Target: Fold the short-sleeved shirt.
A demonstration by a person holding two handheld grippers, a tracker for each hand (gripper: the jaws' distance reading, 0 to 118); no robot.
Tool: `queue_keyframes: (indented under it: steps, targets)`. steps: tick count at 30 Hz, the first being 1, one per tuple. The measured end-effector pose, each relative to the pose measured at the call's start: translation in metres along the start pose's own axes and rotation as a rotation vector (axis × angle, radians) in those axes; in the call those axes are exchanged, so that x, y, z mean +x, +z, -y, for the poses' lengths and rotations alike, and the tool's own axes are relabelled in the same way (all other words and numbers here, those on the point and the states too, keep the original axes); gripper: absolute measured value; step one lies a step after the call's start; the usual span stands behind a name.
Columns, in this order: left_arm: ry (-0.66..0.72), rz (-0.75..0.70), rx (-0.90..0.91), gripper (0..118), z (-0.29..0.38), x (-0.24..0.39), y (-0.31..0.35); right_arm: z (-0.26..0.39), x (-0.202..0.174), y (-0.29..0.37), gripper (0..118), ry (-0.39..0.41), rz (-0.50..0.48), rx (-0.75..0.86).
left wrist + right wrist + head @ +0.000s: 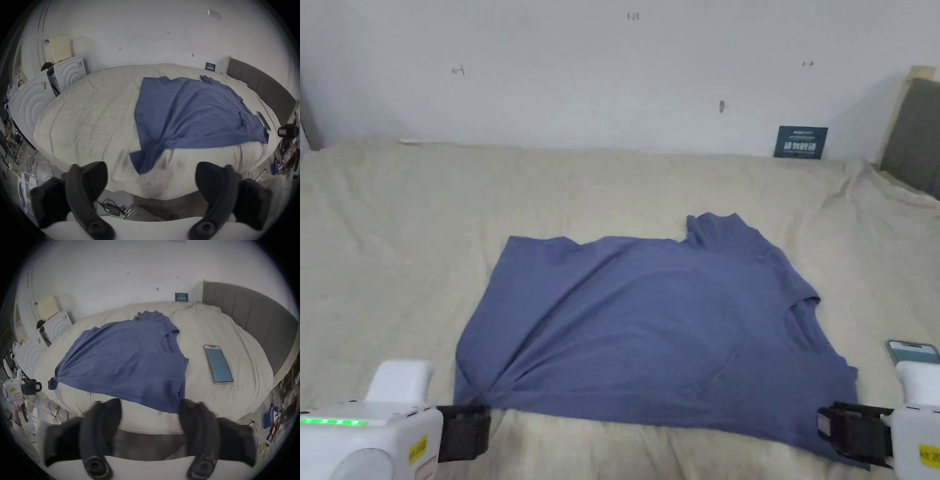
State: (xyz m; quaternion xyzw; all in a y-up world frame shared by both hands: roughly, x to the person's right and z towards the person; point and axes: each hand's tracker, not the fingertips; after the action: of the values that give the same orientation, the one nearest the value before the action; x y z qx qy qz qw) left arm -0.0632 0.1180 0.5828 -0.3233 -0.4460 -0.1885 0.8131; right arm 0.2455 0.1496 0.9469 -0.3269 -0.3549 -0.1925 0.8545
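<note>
Fingers [90, 181] on the left gripper [151, 181] are sitting wide apart with nothing between them, hovering just short of the near edge of the bed [90, 113], and the right gripper [150, 417] is looking the same: both jaws spread, nothing gripped, though its right finger is sitting right up against the shirt's near corner. One short-sleeved shirt [650, 331], blue, is lying spread out just ahead of both sets of fingers, sideways to them, with the collar off to the right and the hem to the left. Its corner nearest the left fingers is bunching into a little twist and drooping over the bed edge, so that bit is begging to be pinched. I'm guessing this thing is handling like any light jersey tee: floppy, no stiffness at all, stretching and dragging on the sheet if you're pulling from one point only. Taking it at two corners at once, one per gripper, is probably the way, grabbing both layers so it isn't peeling apart. Count-wise I'm seeing one shirt, two grippers, and one phone [218, 364] lying screen up off to the right of the right fingers, well clear of the fabric.
</note>
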Motion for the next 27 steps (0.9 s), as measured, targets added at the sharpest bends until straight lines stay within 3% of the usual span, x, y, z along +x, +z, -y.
queue_keyframes:
  steps: [1,2,3,4,5,9,15,16,19,20,27]
  targets:
    - [-0.008,0.006,0.000,98,0.005,0.003,0.001,0.009,-0.009,0.005,50,-0.001,0.028,0.045]
    - [-0.004,0.007,0.005,83,0.011,0.008,0.004,0.017,-0.016,0.007,12,-0.014,0.044,0.075]
    - [0.003,0.006,-0.011,63,0.015,0.010,0.001,0.026,-0.020,0.003,0,-0.023,0.059,0.076]
    - [0.004,0.002,-0.027,30,0.019,0.011,-0.002,0.032,-0.023,0.000,0,-0.019,0.047,0.052]
    - [0.011,-0.005,-0.035,5,0.023,0.011,-0.005,0.036,-0.023,-0.004,0,-0.020,0.022,0.034]
    - [0.074,0.016,-0.081,0,0.031,0.007,-0.015,0.047,-0.023,-0.023,0,-0.059,-0.002,-0.010]
    - [0.077,-0.022,-0.036,1,0.014,-0.005,-0.027,0.038,-0.024,-0.041,0,-0.054,-0.010,-0.046]
    - [0.086,-0.030,-0.012,15,0.010,-0.008,-0.030,0.036,-0.027,-0.043,0,-0.054,-0.011,-0.052]
    - [0.062,-0.062,-0.035,106,-0.001,-0.020,-0.045,0.030,-0.024,-0.052,0,-0.060,-0.022,-0.072]
    - [0.060,-0.065,-0.044,110,-0.002,-0.023,-0.051,0.029,-0.025,-0.053,0,-0.065,-0.025,-0.078]
    - [0.114,-0.038,-0.115,107,0.012,-0.023,-0.082,0.020,-0.011,-0.068,0,-0.100,-0.019,-0.101]
